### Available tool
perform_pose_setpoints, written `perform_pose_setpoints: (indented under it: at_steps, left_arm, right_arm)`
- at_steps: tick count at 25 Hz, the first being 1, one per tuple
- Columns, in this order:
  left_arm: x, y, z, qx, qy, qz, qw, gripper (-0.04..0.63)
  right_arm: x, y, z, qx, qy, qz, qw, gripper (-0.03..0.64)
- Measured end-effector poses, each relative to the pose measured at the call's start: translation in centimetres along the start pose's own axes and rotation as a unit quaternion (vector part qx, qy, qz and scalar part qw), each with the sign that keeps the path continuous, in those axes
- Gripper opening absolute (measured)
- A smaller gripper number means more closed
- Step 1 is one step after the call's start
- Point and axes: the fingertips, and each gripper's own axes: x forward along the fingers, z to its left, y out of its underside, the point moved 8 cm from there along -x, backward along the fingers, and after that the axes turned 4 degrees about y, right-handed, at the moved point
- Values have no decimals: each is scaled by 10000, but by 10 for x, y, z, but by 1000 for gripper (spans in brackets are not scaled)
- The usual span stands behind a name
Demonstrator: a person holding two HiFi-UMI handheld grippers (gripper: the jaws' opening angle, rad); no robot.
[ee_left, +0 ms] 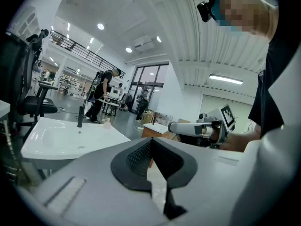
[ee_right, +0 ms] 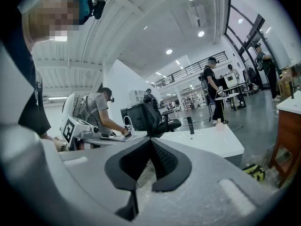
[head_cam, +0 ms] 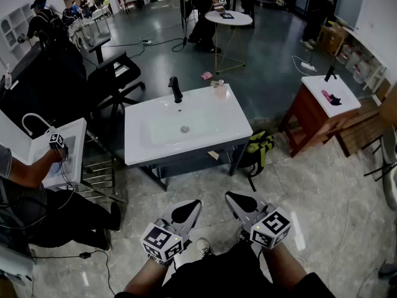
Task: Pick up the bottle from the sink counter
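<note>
The left gripper (head_cam: 188,211) and the right gripper (head_cam: 240,202) are held with jaws closed together, nothing gripped. Ahead of the jaws the white sink counter (head_cam: 186,154) is found, with a black faucet (head_cam: 176,90) at its far edge and a yellow-green bag (head_cam: 260,144) under its right end. The bottle (head_cam: 218,89), small and pale pinkish, is seen upright at the far right corner, well beyond both jaws.

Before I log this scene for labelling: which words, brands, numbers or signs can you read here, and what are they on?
No text here can be read.
Left gripper and right gripper: their cubes carry only black-and-white square patterns, no letters or digits.
Bottle on the sink counter: too small to read any label.
</note>
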Motion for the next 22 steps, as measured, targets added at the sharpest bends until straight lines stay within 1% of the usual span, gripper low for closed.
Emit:
perform_pose_setpoints:
  at_steps: [4, 8, 14, 22]
  left_arm:
    - [1, 0, 1, -18, -6, 4, 10000, -3]
    - [3, -1, 2, -22, -4, 13, 10000, -3]
    - [4, -2, 2, -34, -9, 21, 10000, -3]
    - [19, 1, -1, -73, -13, 34, 10000, -3]
  right_arm:
    - [2, -3, 0, -18, -12, -5, 10000, 0]
    - [2, -6, 1, 39, -66, -114, 9999, 0]
    - [1, -7, 0, 103, -87, -83, 9999, 0]
    - [-3, -9, -16, 6, -146, -46, 9999, 0]
